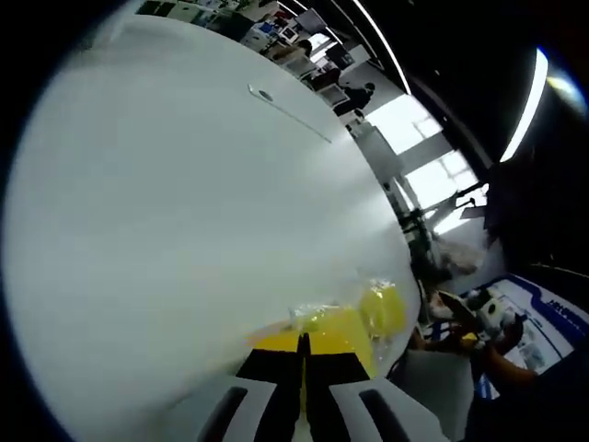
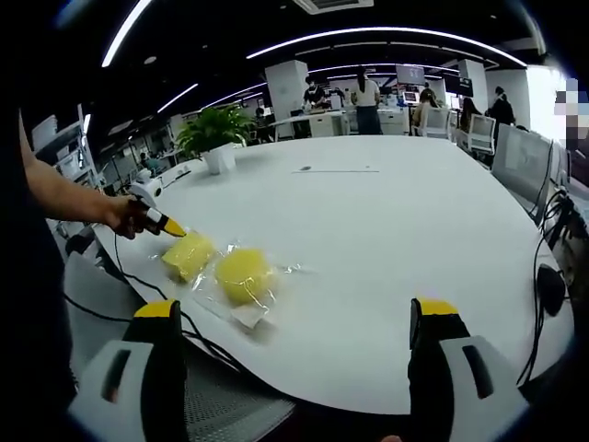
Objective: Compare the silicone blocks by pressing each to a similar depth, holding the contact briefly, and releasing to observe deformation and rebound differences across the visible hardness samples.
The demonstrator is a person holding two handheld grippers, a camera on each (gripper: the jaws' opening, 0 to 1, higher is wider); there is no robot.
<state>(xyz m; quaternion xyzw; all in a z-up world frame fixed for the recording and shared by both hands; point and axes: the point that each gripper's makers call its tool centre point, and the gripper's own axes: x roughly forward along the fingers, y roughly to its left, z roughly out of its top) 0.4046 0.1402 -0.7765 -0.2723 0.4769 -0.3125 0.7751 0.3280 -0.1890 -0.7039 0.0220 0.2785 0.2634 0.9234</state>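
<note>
In the left gripper view the left hand-held gripper point(image 1: 304, 354) has its jaws closed together, tips against a yellow silicone block point(image 1: 342, 329) on the white counter point(image 1: 184, 230). In the right gripper view the right hand-held gripper point(image 2: 299, 324) gapes wide and empty — two bagged yellow blocks point(image 2: 221, 267) lie near the counter's edge, left gripper touching one.

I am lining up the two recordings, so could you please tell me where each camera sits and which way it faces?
Left gripper view: rides the left gripper, low over the white table, jaws together at the square yellow silicone block; no arm visible.
Right gripper view: rides the right gripper, jaws wide apart, back from the table edge, facing the office; the person's forearm holds the left gripper.
Shared: table, square block, round yellow silicone block.
</note>
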